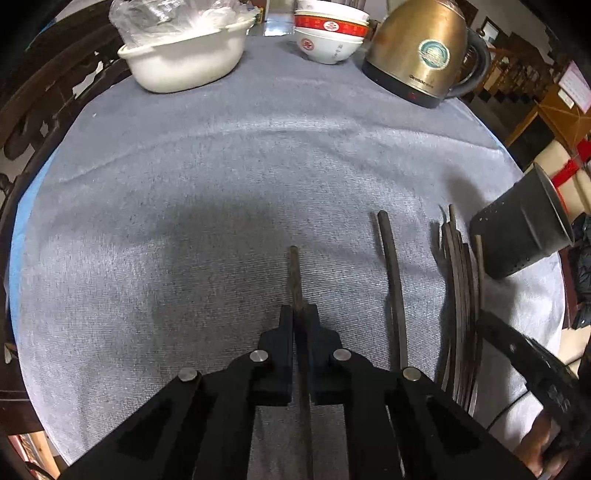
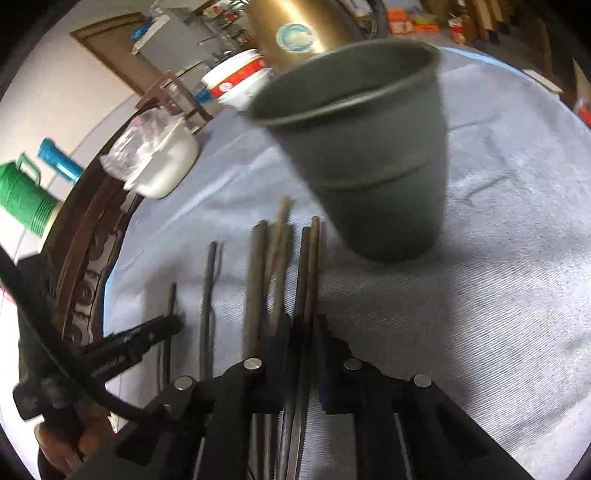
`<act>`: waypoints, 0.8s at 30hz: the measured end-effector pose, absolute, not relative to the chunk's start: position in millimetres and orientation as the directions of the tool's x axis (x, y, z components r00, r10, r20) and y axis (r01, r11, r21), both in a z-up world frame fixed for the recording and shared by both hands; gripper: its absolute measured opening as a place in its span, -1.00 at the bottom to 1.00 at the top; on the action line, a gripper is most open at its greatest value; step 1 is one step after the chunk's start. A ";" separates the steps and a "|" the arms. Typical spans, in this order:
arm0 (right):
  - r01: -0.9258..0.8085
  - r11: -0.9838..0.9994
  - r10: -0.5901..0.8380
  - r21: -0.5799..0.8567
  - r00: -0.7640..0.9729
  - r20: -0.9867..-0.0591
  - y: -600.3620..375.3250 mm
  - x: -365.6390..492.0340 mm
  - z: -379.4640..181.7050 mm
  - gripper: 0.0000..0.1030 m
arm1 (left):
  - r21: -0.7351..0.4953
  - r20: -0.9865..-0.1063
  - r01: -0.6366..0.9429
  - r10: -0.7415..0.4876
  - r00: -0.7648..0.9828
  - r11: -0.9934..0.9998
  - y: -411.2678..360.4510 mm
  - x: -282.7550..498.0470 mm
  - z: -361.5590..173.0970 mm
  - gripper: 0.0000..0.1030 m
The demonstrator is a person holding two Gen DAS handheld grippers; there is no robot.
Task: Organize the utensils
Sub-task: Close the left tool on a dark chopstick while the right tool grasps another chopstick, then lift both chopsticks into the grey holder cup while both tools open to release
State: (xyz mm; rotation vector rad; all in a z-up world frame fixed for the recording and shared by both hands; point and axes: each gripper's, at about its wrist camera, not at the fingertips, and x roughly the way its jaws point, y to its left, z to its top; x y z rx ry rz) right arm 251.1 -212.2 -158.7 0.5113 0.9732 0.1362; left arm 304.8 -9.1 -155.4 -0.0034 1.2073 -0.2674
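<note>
The round table's grey cloth [image 1: 221, 155] lies bare through its middle; at the far edge sit a white tub [image 1: 184, 59], stacked bowls [image 1: 328, 33] and a brass kettle [image 1: 421, 51]. A carved chair [image 1: 44, 96] crowds the left rim.

The chopsticks are dark, slim and worn. One single stick [image 1: 393, 284] lies alone on the cloth, with a loose bundle [image 1: 461, 295] to its right, just beside a dark grey cup [image 1: 524, 229], which looks tilted and blurred.

The left gripper [image 1: 299, 314] points across the table, pressed together on one chopstick [image 1: 294, 273]. The right gripper [image 2: 303, 321] aims toward the cup [image 2: 369, 147], pinching a pair [image 2: 309, 266] from the bundle [image 2: 269, 266].
</note>
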 end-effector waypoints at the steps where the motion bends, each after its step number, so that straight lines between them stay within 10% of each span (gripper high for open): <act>1: 0.084 0.870 0.356 0.486 0.577 -0.735 -209.7 247.8 -153.5 -0.88 | -0.143 -0.920 0.202 -0.206 0.334 0.969 -7.4 304.4 -154.7 -0.88; 24: -0.093 0.824 0.444 0.559 0.720 -0.534 -237.9 193.2 -71.8 -0.88 | -0.191 -0.771 0.281 -0.321 0.551 0.940 8.4 247.7 -39.4 -0.90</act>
